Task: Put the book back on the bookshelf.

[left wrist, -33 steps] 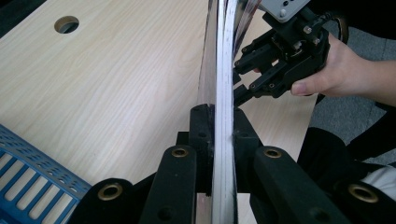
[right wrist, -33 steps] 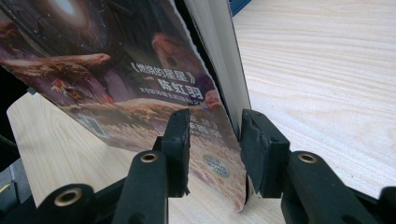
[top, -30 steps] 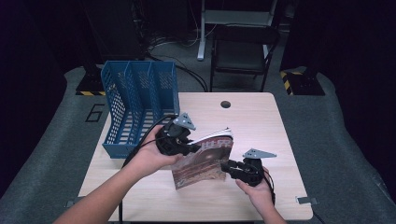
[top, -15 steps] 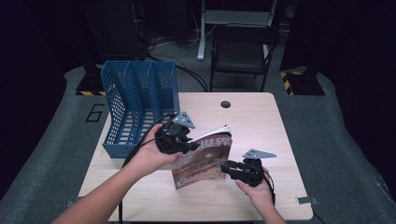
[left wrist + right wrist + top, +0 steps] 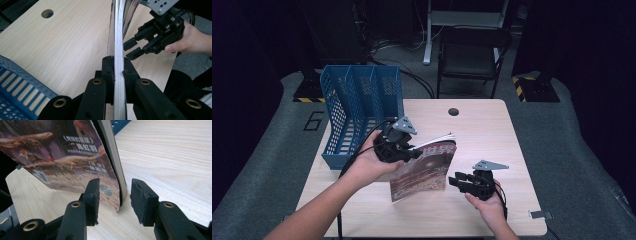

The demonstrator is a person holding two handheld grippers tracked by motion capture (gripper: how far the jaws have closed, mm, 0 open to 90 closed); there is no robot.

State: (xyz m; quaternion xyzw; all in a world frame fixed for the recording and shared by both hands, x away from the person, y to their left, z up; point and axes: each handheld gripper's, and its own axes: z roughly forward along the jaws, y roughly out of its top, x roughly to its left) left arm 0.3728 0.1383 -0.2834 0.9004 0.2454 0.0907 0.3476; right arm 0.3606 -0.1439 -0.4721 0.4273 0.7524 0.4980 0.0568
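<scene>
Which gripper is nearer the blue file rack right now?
Left. The left gripper, clamped on the magazine, sits just beside the blue file rack. The right gripper is farther off, on the magazine's other side, jaws open around its lower corner.

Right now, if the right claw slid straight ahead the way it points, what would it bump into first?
Most likely the magazine: its lower corner stands just ahead of the right claw, in line with the gap between the open jaws, though depth is hard to judge.
</scene>
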